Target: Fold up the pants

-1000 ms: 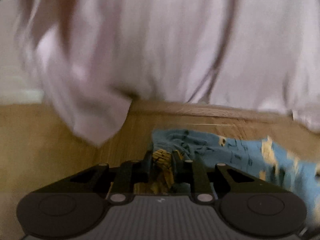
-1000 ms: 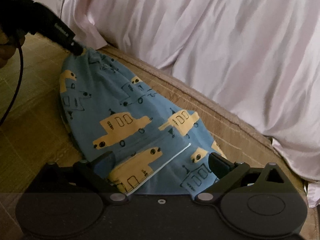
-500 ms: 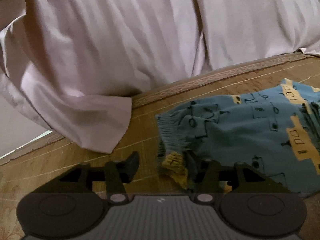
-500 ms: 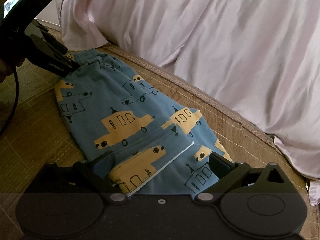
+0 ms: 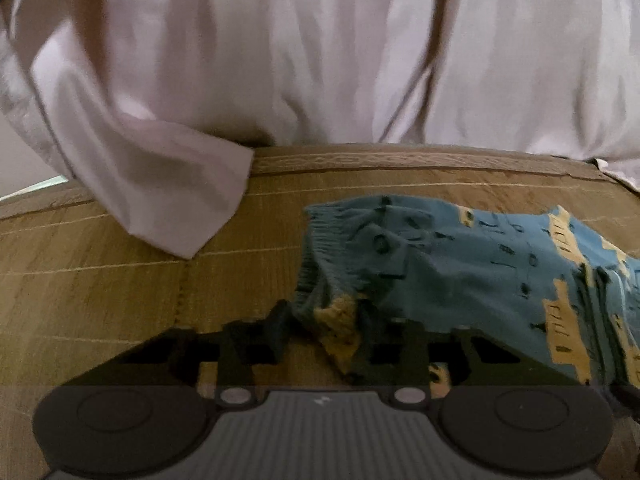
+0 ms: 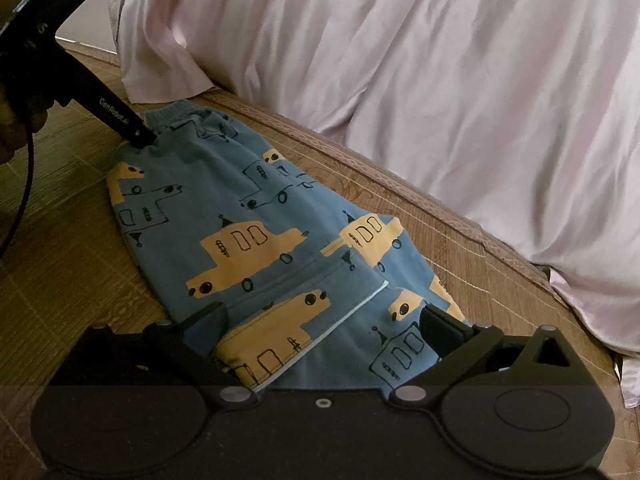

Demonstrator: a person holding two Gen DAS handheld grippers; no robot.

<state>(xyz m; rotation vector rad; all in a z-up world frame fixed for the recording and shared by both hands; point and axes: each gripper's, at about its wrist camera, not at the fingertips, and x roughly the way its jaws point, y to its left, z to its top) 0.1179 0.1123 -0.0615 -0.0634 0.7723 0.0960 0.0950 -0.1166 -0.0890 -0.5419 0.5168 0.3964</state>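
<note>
Your pants, blue with yellow cars, lie flattened on the woven mat, running alongside the mat's patterned far edge, just short of the pale sheet that hangs behind it. The two legs appear laid one over the other, so the lengthwise fold looks done and the crosswise fold looks like the step in hand. Your left gripper has its jaws partly spread around a bunched corner of the waistband; the near finger stands apart from the cloth, and whether the other presses it cannot be told, so the grasp itself cannot be told. In the right wrist view the same tool reaches the waistband end nearest the mat's far left corner. Your right gripper sits at the hem end with its jaws spread wide, one on each side of the leg hems, the cloth lying between them unpinched. The next move probably calls for closing both tools on cloth, the right one on both layers of hem, then carrying the hems toward the waistband while that end stays put.
</note>
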